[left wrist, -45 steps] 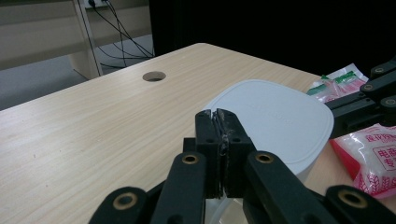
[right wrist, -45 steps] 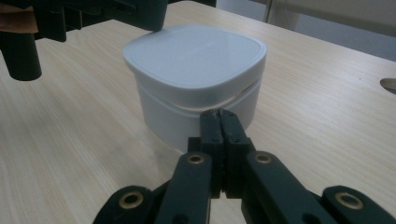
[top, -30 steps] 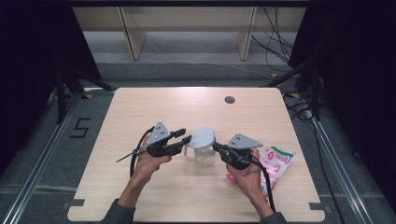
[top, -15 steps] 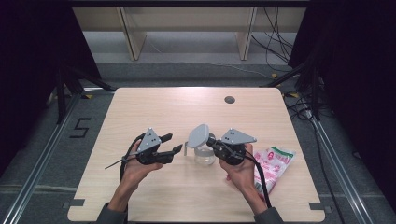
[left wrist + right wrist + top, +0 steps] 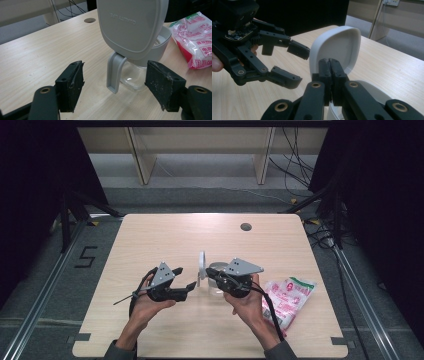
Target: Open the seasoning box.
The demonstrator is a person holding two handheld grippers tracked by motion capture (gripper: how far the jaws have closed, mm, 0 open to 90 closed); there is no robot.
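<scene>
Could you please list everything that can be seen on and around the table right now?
Container: one, clear body with grey collar, mid-table between the two claws.
Lid: one, grey, flipped up and standing on edge above the container.
Latch tab: one, grey, hanging from the lid's lower edge.
Packet: one, white and pink with red print, on the table right of the container.
Table: one, light wood, round cable hole near its far edge.
Left claw: one, black, jaws open, having just opened, nothing between the pads, left of the lid.
Right claw: one, black, jaws shut at the lid's inner face.
Hands: two, holding the claws.
</scene>
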